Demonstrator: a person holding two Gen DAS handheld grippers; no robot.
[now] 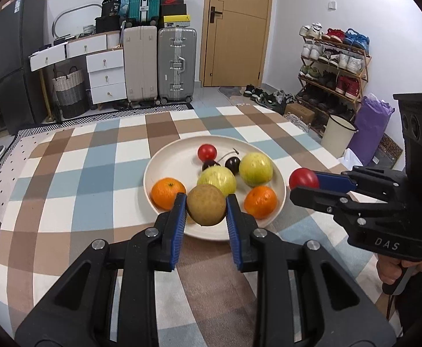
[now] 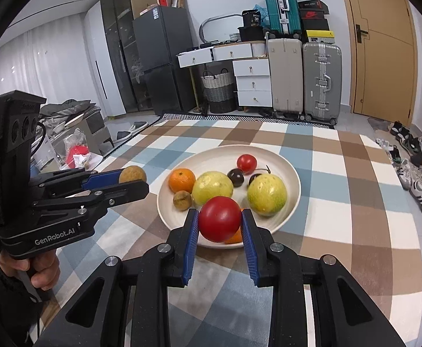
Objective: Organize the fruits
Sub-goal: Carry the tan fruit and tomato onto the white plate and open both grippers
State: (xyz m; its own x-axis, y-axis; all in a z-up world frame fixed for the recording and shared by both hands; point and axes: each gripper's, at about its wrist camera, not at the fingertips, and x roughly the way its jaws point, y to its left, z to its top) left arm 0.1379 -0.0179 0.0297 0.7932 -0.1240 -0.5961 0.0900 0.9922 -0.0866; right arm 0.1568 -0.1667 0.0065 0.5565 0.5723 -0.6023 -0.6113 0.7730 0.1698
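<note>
Left tongs (image 1: 206, 202) grip a brown fruit (image 1: 206, 204); right tongs (image 2: 219, 218) clamp a red tomato (image 2: 219, 219) above the plate (image 2: 293, 179)

A plate (image 2: 293, 199) sits on the table (image 2: 340, 190), with two guavas (image 2: 265, 193) side by side at its middle. A tomato (image 2: 246, 163) and two dark fruits (image 2: 235, 177) lie behind them, an orange (image 2: 182, 180) to their left. Suitcases (image 2: 320, 81) stand beyond the table, beside a door (image 2: 384, 43).

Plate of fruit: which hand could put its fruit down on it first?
Probably the right. Its gripper holds the red tomato just over the plate rim, while the left gripper holds its brown fruit beside the plate.
</note>
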